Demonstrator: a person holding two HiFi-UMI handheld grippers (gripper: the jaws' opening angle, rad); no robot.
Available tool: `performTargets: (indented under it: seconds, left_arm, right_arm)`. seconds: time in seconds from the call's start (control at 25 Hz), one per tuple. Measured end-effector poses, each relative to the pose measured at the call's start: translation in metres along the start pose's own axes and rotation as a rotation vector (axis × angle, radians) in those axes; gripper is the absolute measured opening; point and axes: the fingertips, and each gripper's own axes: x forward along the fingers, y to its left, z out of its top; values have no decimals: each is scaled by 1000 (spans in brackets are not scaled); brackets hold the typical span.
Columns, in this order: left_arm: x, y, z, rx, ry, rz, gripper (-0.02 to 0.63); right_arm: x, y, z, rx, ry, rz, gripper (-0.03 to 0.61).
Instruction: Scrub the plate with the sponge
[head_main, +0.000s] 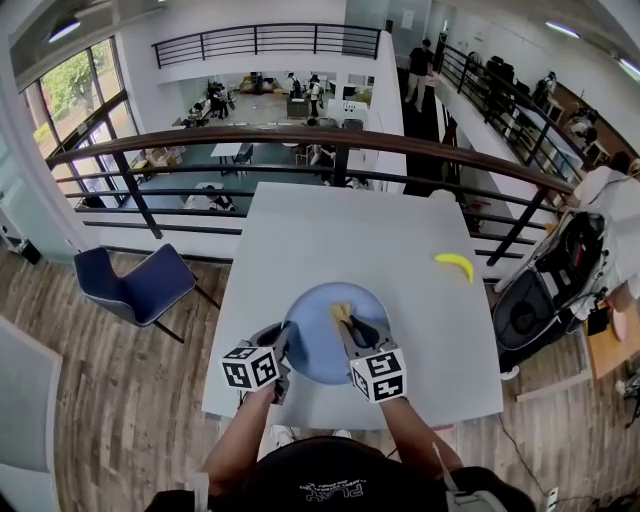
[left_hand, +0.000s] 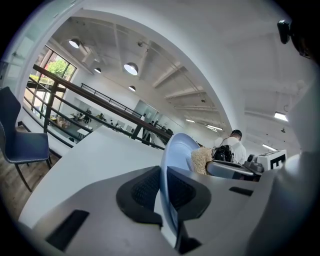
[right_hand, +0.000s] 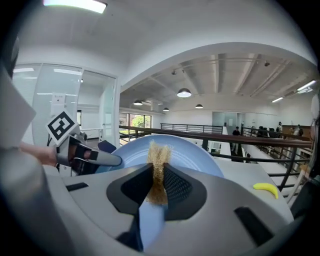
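Closest to you, at the lower centre of the head view, your left gripper (head_main: 278, 350) is clamped on the lower-left rim of the blue plate (head_main: 318, 362). In the left gripper view the rim (left_hand: 169, 200) runs edge-on between the two pads. Whether the plate lies flat or is tipped off the white table (head_main: 300, 230), I cannot tell.

Just right of it, your right gripper (head_main: 350, 322) is pinching the tan sponge (head_main: 342, 312). In the right gripper view the sponge (right_hand: 159, 165) stands on edge between the jaws. Its long axis follows them, and its far end appears to press on the plate's face (right_hand: 192, 152).

So the sponge sits at the plate's upper middle, and most of the unscrubbed face lies below and left of it, toward the left gripper. I'd keep strokes short of those pads.

The plate is near the table's bottom edge, so you have little room that way. Open tabletop lies above and to both sides. The banana (head_main: 455, 265) lies well apart at the upper right, and beyond it is the railing (head_main: 300, 140).
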Motion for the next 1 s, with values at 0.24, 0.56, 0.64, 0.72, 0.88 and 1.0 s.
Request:
performTargets:
  seconds: [0.24,0.56,0.64,0.72,0.88,1.0]
  left_arm:
    - [-2,-4,2,-2,-4,0,29]
    - [-3,-11,-1,9,-3,-5,29]
    - [-3,-11,-3,4,-1,-8,29]
    - [-3,-12,-3,-3,-2,-14,29]
    - [-3,-11,-3,-2,-4,-14,31]
    - [-4,-8,-1,-6,-5,-13,31]
  right_arm:
    - [9,54,-2,-11,24,133,69]
    - [15,72,-22,-45,80,165,69]
    - [15,68,-22,-42,79,155,69]
    - [14,63,-22,-36,76,146,69]
    - [13,51,-22,-26,75,118,69]
    - [13,40,-21,-15,75,91,69]
